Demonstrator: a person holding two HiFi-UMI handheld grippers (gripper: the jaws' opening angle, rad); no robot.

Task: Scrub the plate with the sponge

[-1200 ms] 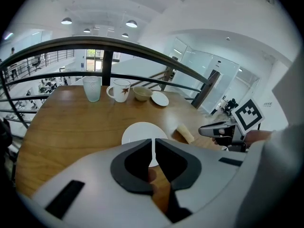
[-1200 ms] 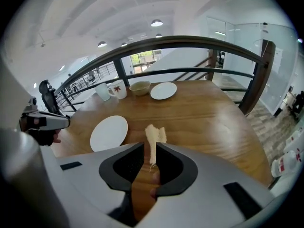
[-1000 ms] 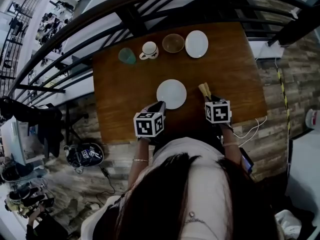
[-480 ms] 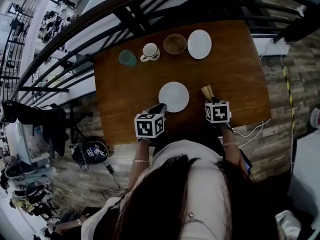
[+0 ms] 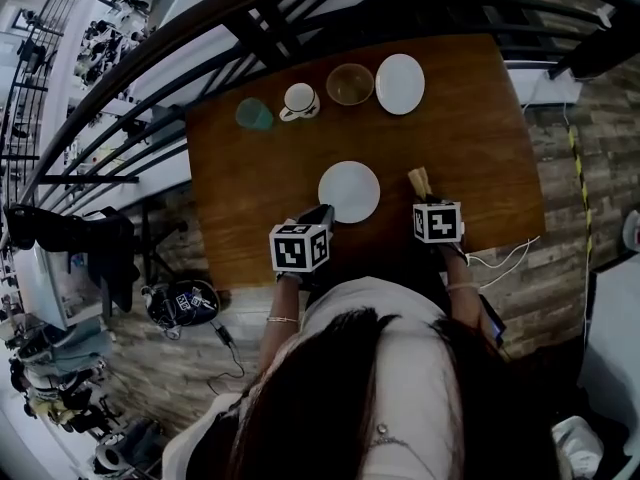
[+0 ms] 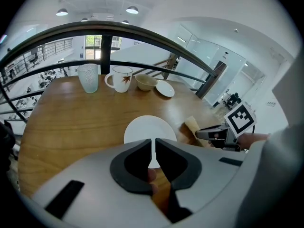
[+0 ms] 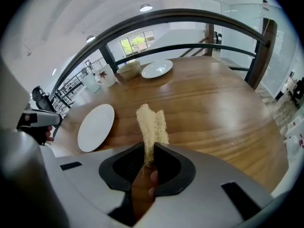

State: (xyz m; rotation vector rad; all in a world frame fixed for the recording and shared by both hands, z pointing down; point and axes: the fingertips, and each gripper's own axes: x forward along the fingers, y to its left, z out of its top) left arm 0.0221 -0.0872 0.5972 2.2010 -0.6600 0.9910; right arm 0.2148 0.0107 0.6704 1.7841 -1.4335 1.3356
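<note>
A white plate (image 5: 350, 190) lies flat near the middle of the wooden table (image 5: 470, 128). My left gripper (image 5: 322, 214) hovers at the plate's near left rim. In the left gripper view its jaws (image 6: 153, 144) are shut, and only a thin slit between them shows the plate (image 6: 149, 127) behind. My right gripper (image 5: 424, 196) is to the right of the plate and is shut on a pale, fibrous sponge (image 5: 417, 180). That sponge (image 7: 151, 125) sticks out forward above the wood, apart from the plate (image 7: 96, 126).
Along the table's far edge stand a greenish glass (image 5: 254, 114), a white mug (image 5: 298, 101), a bowl (image 5: 350, 84) and a second white plate (image 5: 400, 83). A dark railing (image 5: 250, 28) runs behind them. The near table edge is just under both grippers.
The head view has shifted slightly. Both grippers keep the same places beside the plate, and the sponge stays held in the right one.
</note>
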